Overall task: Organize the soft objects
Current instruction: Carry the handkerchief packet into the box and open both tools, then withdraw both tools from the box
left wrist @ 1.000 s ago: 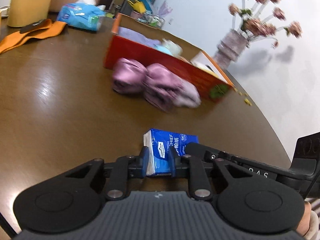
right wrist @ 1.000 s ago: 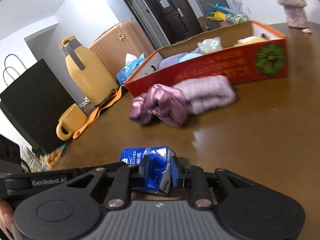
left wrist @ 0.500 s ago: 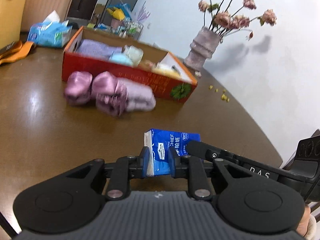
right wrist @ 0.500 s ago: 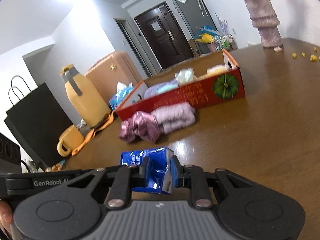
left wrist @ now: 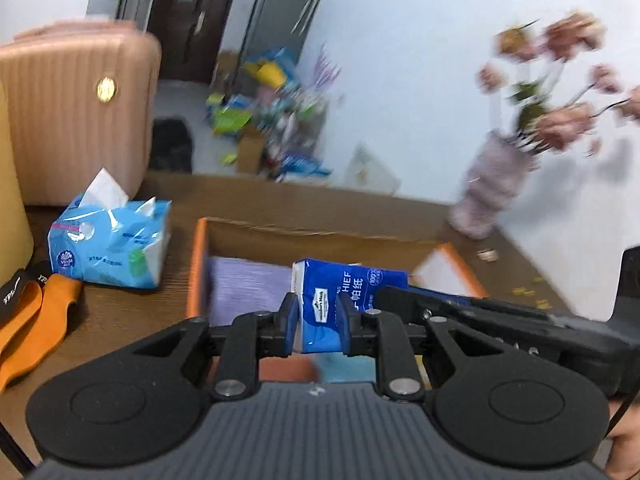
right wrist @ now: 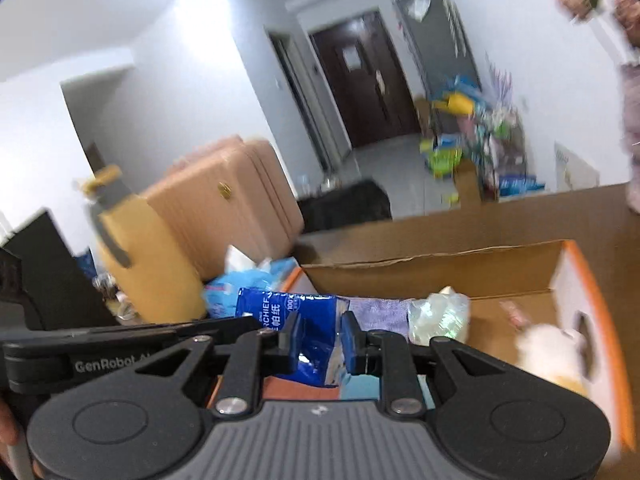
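Both grippers have carried the blue tissue pack (left wrist: 320, 312) from low over the table up above the open box (left wrist: 256, 236). Left gripper (left wrist: 317, 322) and right gripper (right wrist: 320, 336) each clench one end. Its label reads "HIEF"; the left gripper's body reads "GenRobot". A bigger tissue pack (left wrist: 108, 244) lies beside the box.

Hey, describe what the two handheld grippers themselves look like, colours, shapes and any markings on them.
Both match: the left gripper and right gripper have a ribbed grey body flanked by two round black discs, black linkage arms with silver pivot pins, and blue pads on the fingers. In the right wrist view, the other gripper's black side bar carries white GenRobot lettering. No cables or sleeves are visible.
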Tool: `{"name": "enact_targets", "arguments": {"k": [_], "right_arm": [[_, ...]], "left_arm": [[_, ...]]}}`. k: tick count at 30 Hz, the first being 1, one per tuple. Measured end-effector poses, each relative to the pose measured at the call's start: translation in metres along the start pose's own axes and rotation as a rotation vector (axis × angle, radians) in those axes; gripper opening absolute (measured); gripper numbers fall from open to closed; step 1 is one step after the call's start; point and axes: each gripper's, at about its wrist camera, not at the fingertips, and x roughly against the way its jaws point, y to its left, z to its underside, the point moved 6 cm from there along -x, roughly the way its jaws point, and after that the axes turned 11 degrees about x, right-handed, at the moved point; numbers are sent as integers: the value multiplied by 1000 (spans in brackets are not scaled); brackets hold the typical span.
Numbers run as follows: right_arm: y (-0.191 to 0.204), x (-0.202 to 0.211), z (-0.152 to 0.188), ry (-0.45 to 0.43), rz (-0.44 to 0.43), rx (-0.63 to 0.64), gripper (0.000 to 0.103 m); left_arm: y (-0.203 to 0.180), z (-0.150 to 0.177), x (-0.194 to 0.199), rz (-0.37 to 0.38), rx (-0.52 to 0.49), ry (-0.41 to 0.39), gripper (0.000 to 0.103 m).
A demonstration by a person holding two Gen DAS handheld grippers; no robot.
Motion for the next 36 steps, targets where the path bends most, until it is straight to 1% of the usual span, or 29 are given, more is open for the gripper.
{"name": "enact_targets", "arguments": {"k": [3, 6, 7, 8, 9, 10, 12, 13, 15, 17, 19, 21, 22, 23, 24, 26, 27, 28, 29, 30, 31, 32, 33, 34, 36], "right_arm": [[-10, -55, 2, 127, -29, -38, 20], [-12, -90, 13, 227, -9, -13, 20], [-11, -97, 17, 247, -7, -1, 19], [-11, -103, 19, 277, -4, 2, 19], [-7, -103, 21, 288, -9, 0, 19], [-6, -103, 20, 293, -8, 7, 17], [-4, -107, 23, 341, -2, 38, 18], [-2, -107, 23, 348, -5, 46, 19], [0, -97, 21, 329, -2, 53, 19], [2, -79, 11, 291, 6, 67, 19], [2, -57, 1, 254, 16, 82, 20], [-1, -30, -10, 213, 41, 99, 20], [-2, -10, -16, 184, 60, 108, 25], [-5, 7, -20, 158, 78, 114, 28], [-8, 27, -21, 132, 100, 124, 33], [-15, 64, -20, 88, 147, 154, 35], [-18, 81, -18, 65, 169, 166, 37], [-21, 103, -14, 29, 201, 187, 43], [-23, 122, -11, -9, 231, 208, 48], [-26, 141, -8, -60, 268, 230, 65], [-27, 158, -4, -112, 311, 246, 83], [-29, 175, -1, -154, 344, 257, 89], [-31, 186, 2, -183, 366, 264, 90], [-31, 197, 7, -211, 380, 267, 89], [-28, 210, 15, -244, 383, 262, 89]], "left_arm": [[25, -2, -34, -89, -24, 55, 20], [40, 10, -53, -131, -74, 122, 20], [41, 13, -57, -143, -93, 134, 21], [41, 14, -59, -155, -114, 127, 20], [42, 15, -58, -161, -131, 113, 20], [41, 15, -57, -158, -139, 115, 20], [41, 14, -57, -147, -140, 123, 21], [40, 14, -54, -147, -147, 122, 22], [40, 13, -46, -151, -154, 113, 24], [39, 8, -33, -161, -153, 83, 25], [36, 1, -13, -168, -158, 53, 26], [31, -7, 11, -178, -166, 11, 30], [29, -10, 25, -180, -175, -16, 39], [26, -12, 40, -175, -183, -46, 49], [25, -12, 55, -169, -189, -77, 51], [24, -7, 80, -169, -197, -116, 55], [26, -3, 94, -181, -195, -139, 57], [26, 0, 106, -193, -194, -169, 65], [27, 4, 119, -201, -198, -208, 75], [25, 7, 132, -207, -207, -261, 80], [23, 11, 144, -209, -212, -315, 89], [21, 16, 158, -214, -212, -381, 94], [18, 20, 165, -217, -214, -417, 95], [14, 25, 172, -217, -219, -432, 95], [8, 33, 179, -206, -214, -436, 95]]}}
